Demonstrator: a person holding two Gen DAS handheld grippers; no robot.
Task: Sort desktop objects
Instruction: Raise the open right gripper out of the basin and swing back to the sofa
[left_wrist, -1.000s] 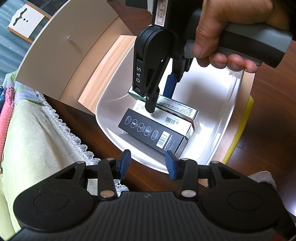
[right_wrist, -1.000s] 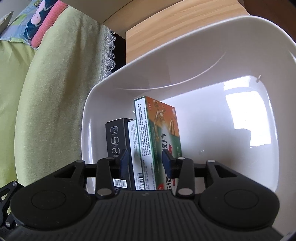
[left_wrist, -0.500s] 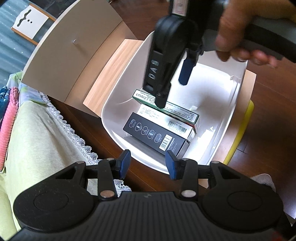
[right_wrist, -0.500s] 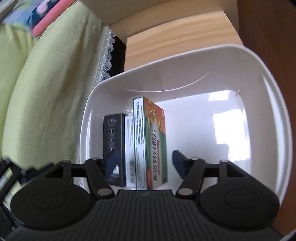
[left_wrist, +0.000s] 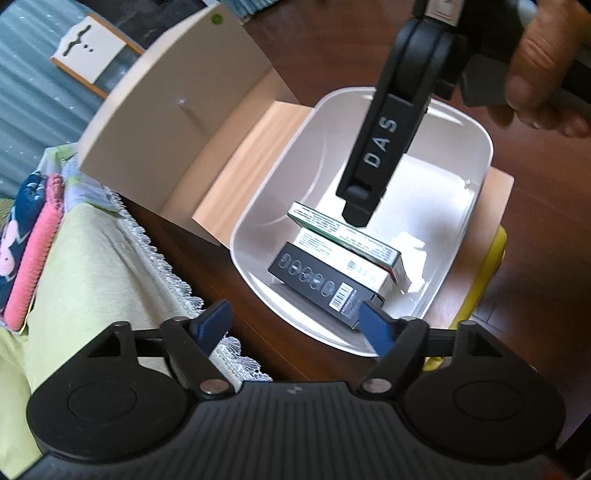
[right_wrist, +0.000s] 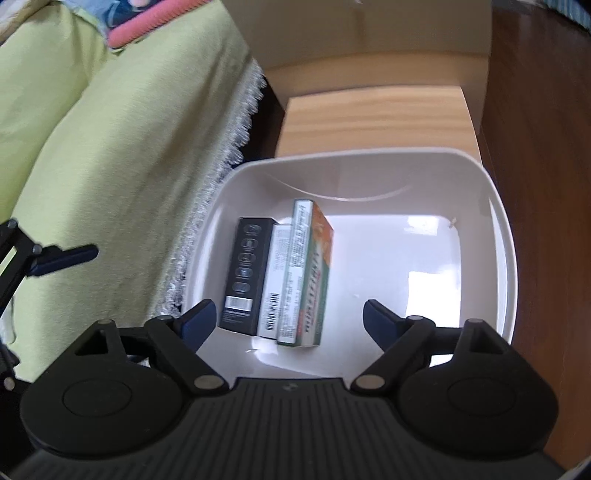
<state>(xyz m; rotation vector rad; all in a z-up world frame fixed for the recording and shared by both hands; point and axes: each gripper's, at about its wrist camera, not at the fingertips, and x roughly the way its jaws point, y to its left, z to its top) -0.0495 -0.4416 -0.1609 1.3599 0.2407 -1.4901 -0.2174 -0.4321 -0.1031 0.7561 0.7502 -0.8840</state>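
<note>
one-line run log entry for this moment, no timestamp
left tongs: open, empty | right tongs: open above white bin | green-orange box, white box, black box: in bin

dark wood table — carries pale board | white bin on board

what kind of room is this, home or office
Most likely a home living area: a green lace-edged cloth drapes soft furniture, beside a dark wooden table holding a white bin of small boxes.
</note>
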